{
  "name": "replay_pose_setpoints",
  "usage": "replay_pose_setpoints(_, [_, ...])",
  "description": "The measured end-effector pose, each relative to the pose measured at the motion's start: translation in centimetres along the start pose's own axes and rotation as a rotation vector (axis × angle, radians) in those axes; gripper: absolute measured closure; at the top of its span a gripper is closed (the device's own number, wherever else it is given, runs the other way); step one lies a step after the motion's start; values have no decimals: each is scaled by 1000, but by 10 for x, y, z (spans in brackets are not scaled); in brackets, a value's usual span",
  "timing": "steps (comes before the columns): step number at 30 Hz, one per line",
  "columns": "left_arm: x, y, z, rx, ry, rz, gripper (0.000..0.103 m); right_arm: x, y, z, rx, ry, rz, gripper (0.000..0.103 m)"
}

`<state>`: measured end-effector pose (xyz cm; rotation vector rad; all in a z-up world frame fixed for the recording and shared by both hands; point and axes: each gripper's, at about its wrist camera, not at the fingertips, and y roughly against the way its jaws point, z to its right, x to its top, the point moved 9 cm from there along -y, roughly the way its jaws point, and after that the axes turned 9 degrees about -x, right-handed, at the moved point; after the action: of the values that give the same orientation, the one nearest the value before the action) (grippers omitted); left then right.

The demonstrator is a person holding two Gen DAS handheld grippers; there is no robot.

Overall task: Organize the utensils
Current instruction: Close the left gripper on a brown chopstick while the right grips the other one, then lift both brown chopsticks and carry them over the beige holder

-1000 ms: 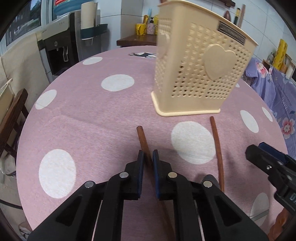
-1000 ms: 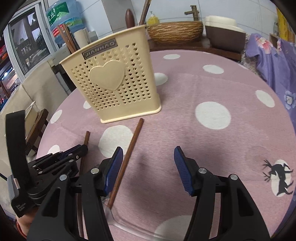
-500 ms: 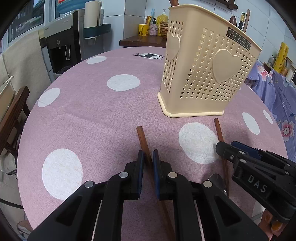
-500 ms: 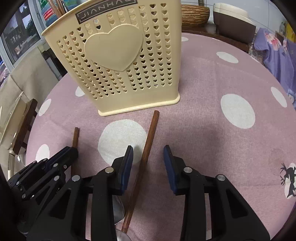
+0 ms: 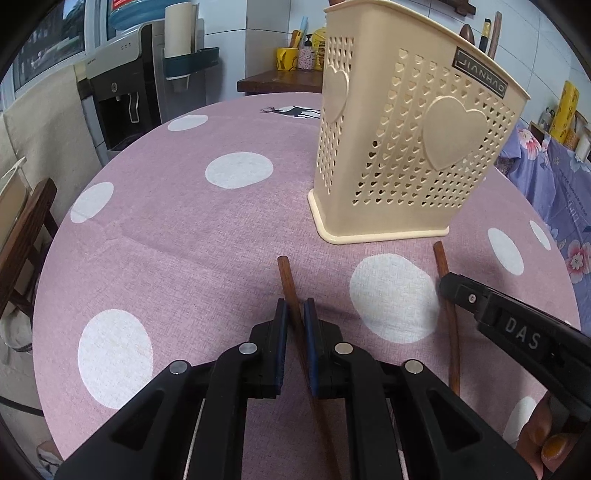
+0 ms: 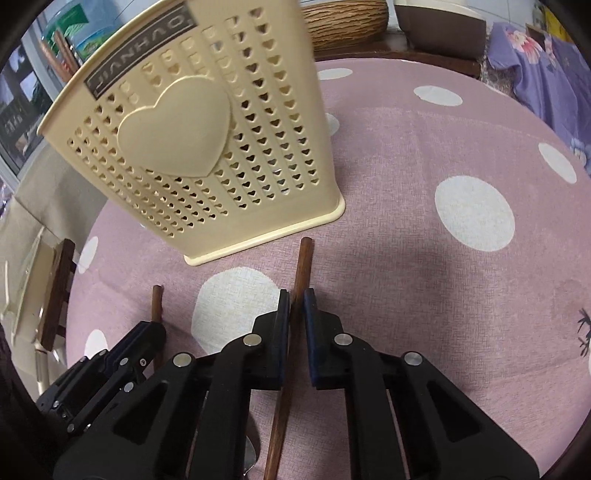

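Two dark wooden utensil handles lie on the pink dotted tablecloth (image 5: 184, 240) in front of a cream perforated holder (image 5: 406, 147) (image 6: 192, 147). My left gripper (image 5: 295, 314) is shut on the left handle (image 5: 285, 275), whose tip pokes out past the pads. My right gripper (image 6: 296, 306) is closing, and its blue pads press on the right handle (image 6: 304, 258). Each view shows the other gripper from the side: the right gripper (image 5: 456, 290) over the right handle (image 5: 453, 343), the left gripper (image 6: 147, 334) on the left handle (image 6: 157, 302). A metal end (image 6: 252, 456) peeks out below the right gripper.
The holder stands upright just beyond both handle tips. A wooden chair (image 5: 26, 236) sits at the table's left edge, and a water dispenser (image 5: 122, 85) stands behind it. A side shelf with a woven basket (image 6: 343, 22) lies beyond the table. Purple floral fabric (image 5: 565, 177) is on the right.
The right gripper moved in toward the holder and over the right handle, and its jaws went from wide open to shut on it. The left gripper kept still with its grip.
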<state>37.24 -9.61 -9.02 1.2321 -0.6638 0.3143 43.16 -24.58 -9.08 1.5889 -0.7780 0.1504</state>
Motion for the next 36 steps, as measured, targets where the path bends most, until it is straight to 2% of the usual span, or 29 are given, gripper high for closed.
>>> replay_pose_setpoints(7, [1,4,-4,-38,65,18,94,7,24,3,84,-48,66,94])
replay_pose_setpoints(18, [43,62,4,-95,85,196,95,43,77,8,158,-60,211,95])
replay_pose_setpoints(23, [62,86,7,-107,76,265,95,57,108,6,174,-40,282,95])
replay_pose_setpoints(31, [71,110,7,-109,68,326,95,71,163,-1,165,42,415,95])
replay_pose_setpoints(36, [76,126,9,-116,59,362,95,72,185,-7,172,90,452,95])
